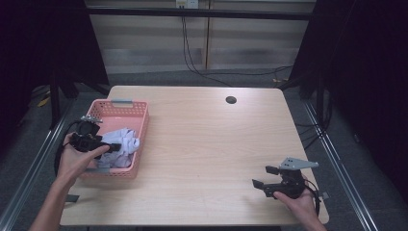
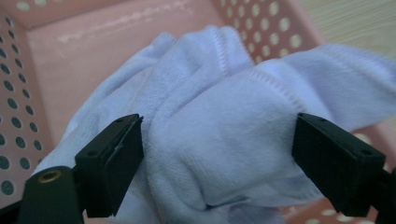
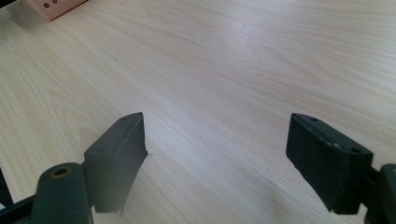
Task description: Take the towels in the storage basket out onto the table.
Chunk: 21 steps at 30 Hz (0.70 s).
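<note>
Towel (image 2: 224,135) bulges between the left gripper's (image 2: 217,154) wide-apart fingers (image 2: 109,161), inside the pink basket (image 2: 84,51).

This looks like a recording booth in a lab rather than a home or shop. A plain light-wood bench (image 1: 207,144) with a round cable hole (image 1: 231,100) stands alone on grey carpet (image 1: 159,78). Black curtains (image 1: 370,72) close off both sides, and a dark bar (image 1: 202,13) runs across the top. Behind, pale wall panels (image 1: 149,38) carry a socket (image 1: 186,3) from which black cables (image 1: 192,62) hang and trail over the floor. Metal rails (image 1: 337,163) run along the bench's flanks.
</note>
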{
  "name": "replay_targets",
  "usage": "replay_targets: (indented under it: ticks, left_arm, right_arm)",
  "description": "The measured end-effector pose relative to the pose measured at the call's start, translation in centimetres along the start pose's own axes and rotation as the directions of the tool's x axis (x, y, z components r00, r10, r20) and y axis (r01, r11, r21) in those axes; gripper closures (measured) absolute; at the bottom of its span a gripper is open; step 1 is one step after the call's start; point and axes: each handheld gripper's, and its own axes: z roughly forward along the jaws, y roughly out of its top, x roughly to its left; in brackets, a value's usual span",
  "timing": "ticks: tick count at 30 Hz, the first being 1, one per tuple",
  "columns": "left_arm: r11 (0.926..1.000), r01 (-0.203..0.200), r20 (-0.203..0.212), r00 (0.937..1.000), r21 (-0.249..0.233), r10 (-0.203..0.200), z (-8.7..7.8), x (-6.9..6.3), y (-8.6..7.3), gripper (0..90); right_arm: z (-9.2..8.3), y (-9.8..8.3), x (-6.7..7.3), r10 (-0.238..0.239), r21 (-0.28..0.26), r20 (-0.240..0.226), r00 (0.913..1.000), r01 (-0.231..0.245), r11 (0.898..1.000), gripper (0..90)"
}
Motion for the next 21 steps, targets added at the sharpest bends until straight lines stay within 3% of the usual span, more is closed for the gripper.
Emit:
replay_targets:
  ticks: [3, 4, 5, 11, 12, 15, 16, 17, 19, 20, 21]
  left_arm:
    - [0.9996, 0.024, 0.007, 0.9997, 0.011, -0.024, 0.4, 0.2, 0.0, 13.8]
    - [0.9992, -0.012, 0.007, 0.9999, 0.037, 0.011, 0.5, 0.5, -0.1, 14.1]
    - [0.9981, -0.018, -0.001, 0.9998, 0.060, 0.018, 0.6, 0.6, 0.0, 15.1]
    - [0.9923, -0.019, -0.005, 0.9998, 0.122, 0.020, 1.6, 0.6, 0.4, 6.8]
    - [0.9854, -0.035, -0.014, 0.9992, 0.167, 0.038, 2.5, 0.4, 0.6, 4.3]
    - [0.9795, -0.046, -0.023, 0.9984, 0.196, 0.052, 3.2, 0.1, 0.8, 0.0]
    - [0.9728, -0.063, -0.029, 0.9971, 0.223, 0.071, 3.7, -0.3, 0.9, 0.0]
    - [0.9728, -0.063, -0.029, 0.9971, 0.223, 0.071, 3.7, -0.3, 0.9, 0.0]
    - [0.9621, -0.091, -0.032, 0.9942, 0.257, 0.103, 4.0, -0.5, 1.1, 0.0]
    - [0.9616, -0.066, -0.033, 0.9964, 0.266, 0.078, 4.3, -0.4, 1.2, 0.0]
    - [0.9616, -0.066, -0.033, 0.9964, 0.266, 0.078, 4.3, -0.4, 1.2, 0.0]
  right_arm:
    - [0.0, 0.0, -0.1, 0.003, -0.001, -0.009, 1.0000, -0.003, 1.000, 19.6]
    - [0.0, 0.0, -0.1, 0.008, -0.004, -0.013, 0.9999, -0.008, 1.000, 19.6]
    - [0.0, 0.0, -0.1, 0.004, -0.010, -0.017, 0.9999, -0.004, 1.000, 19.7]
    - [0.1, 0.0, 0.2, -0.010, -0.001, -0.020, 0.9997, 0.010, 1.000, 19.8]
    - [0.1, 0.0, 0.2, -0.012, -0.002, -0.022, 0.9997, 0.011, 1.000, 19.8]
    - [0.2, 0.0, 0.1, -0.014, 0.002, -0.020, 0.9997, 0.014, 1.000, 19.8]
    - [0.2, 0.0, 0.1, -0.013, 0.003, -0.020, 0.9997, 0.013, 1.000, 19.9]
    - [0.2, 0.0, 0.1, -0.013, 0.003, -0.020, 0.9997, 0.013, 1.000, 19.9]
    - [0.3, 0.0, 0.1, -0.014, 0.007, -0.028, 0.9995, 0.014, 1.000, 20.1]
    - [0.3, 0.0, 0.1, -0.012, 0.011, -0.029, 0.9995, 0.012, 1.000, 20.3]
    - [0.3, 0.0, 0.1, -0.014, 0.010, -0.033, 0.9994, 0.014, 1.000, 20.5]
